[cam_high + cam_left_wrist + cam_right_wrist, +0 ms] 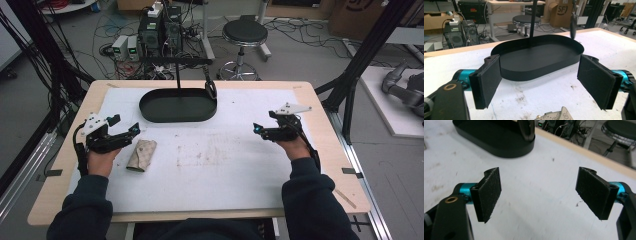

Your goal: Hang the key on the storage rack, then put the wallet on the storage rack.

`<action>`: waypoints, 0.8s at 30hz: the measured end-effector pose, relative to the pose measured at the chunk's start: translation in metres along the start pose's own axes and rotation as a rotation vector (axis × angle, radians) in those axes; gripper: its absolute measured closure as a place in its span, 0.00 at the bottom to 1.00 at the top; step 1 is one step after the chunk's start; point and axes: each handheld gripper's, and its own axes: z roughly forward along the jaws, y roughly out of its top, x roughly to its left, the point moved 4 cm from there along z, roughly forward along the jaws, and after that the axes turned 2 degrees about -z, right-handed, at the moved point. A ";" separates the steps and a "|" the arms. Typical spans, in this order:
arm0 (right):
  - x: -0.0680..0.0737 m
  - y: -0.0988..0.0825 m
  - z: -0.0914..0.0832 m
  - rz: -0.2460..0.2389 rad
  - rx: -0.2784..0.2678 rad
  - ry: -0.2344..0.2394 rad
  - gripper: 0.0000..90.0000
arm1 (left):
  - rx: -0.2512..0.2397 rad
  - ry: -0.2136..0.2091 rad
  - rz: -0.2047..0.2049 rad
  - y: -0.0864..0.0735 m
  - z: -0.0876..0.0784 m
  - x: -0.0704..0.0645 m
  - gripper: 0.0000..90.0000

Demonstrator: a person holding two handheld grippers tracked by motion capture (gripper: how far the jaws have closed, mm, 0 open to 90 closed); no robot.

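Left gripper (pixel 134 131) nearest, jaws wide apart, nothing between them. Pouch (pixel 141 155) lies flat on the bench just right of it, well short of the tray (pixel 178 105). Looks light, soft, likely to fold; pinch across its narrow middle. Right gripper (pixel 256 128) far right of pouch, jaws fully spread, empty

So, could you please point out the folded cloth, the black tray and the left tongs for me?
folded cloth (pixel 141 155), high view, middle of its top face.
black tray (pixel 541 65), left gripper view, front wall.
left tongs (pixel 539 82), left gripper view, midway between the open fingertips.
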 end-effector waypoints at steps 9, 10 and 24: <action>0.001 -0.025 0.002 0.015 0.051 -0.019 0.23 | 0.008 0.005 0.018 -0.001 0.002 -0.003 0.22; 0.000 -0.024 0.002 0.016 0.044 -0.024 0.23 | 0.016 0.002 0.020 -0.002 0.003 -0.004 0.22; -0.002 -0.025 0.001 -0.005 0.028 -0.050 0.23 | 0.071 0.004 0.012 -0.010 0.004 -0.009 0.22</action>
